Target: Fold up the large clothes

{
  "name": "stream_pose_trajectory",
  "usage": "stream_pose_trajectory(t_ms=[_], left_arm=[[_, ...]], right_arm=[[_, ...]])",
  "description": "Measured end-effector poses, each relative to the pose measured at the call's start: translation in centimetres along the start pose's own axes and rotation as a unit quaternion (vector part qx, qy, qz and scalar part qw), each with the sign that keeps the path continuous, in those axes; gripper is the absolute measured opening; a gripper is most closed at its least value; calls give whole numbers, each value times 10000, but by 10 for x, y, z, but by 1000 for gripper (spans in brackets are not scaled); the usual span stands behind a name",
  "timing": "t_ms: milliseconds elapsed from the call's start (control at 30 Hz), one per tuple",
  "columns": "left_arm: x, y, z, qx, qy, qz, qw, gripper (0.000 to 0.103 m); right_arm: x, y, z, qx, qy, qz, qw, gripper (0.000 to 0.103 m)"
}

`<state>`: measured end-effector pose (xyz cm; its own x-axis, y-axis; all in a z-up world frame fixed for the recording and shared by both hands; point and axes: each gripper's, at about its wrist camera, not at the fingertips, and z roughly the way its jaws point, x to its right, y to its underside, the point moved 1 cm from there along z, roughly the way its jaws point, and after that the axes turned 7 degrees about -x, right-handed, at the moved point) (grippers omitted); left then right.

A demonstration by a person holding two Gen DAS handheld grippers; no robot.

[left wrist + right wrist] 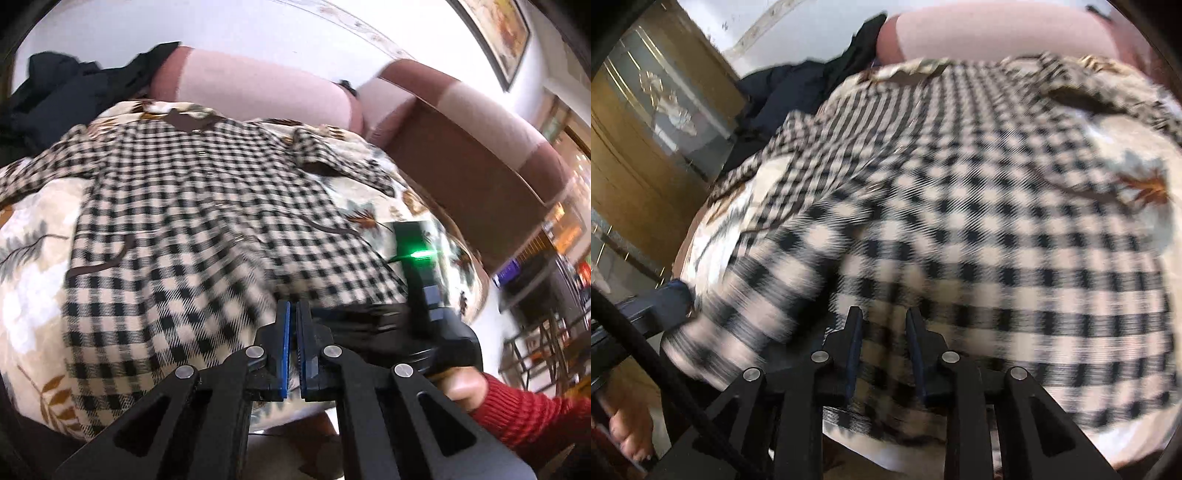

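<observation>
A black-and-cream checked garment [192, 206] lies spread, collar at the far end, over a floral blanket [33, 266] on a sofa. My left gripper [293, 314] is shut at the garment's near hem, and the cloth looks pinched between its blue pads. A black housing with a green light [415, 254], held by a hand in a red sleeve [517, 410], sits just right of it. In the right wrist view the same garment [997, 221] fills the frame, blurred. My right gripper [884, 332] stands open over the near hem, with checked cloth lying between its fingers.
The pink and brown sofa back [258, 85] and armrest [461, 155] rise behind and to the right. Dark clothes [62, 96] are heaped at the far left. A wooden cabinet [639, 140] stands left; a bare foot [628, 435] shows on the floor.
</observation>
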<state>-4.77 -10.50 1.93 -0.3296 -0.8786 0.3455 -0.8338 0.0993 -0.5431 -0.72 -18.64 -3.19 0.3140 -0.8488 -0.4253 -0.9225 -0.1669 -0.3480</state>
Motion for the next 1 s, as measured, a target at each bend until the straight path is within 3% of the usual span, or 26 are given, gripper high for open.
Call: stream_pose_trajectory(t_ms=[100, 167, 233, 300, 467, 633, 800, 1000], left_arm=[[17, 6, 12, -274, 89, 344, 9990, 4], [23, 9, 17, -375, 26, 468, 9982, 10], [18, 9, 18, -384, 33, 342, 9987, 38], [2, 7, 14, -220, -107, 28, 9997, 52], [-46, 4, 4, -48, -902, -648, 9938, 53], [-94, 9, -13, 47, -1843, -1119, 9765, 54], [-157, 2, -42, 292, -2158, -1836, 9586, 58], [-209, -15, -67, 580, -2801, -2135, 9341, 62]], right_arm=[[1, 7, 1, -56, -137, 11, 9999, 27], [13, 12, -9, -38, -279, 246, 9993, 27], [26, 18, -23, 78, -77, 400, 9991, 30], [38, 21, -35, 163, 109, 485, 9986, 31], [62, 15, -62, 441, 452, 686, 9956, 38], [77, 9, -72, 619, 580, 941, 9919, 41], [48, -5, -63, 575, 697, 546, 9944, 43], [-2, -37, -42, 542, 923, -57, 9942, 49]])
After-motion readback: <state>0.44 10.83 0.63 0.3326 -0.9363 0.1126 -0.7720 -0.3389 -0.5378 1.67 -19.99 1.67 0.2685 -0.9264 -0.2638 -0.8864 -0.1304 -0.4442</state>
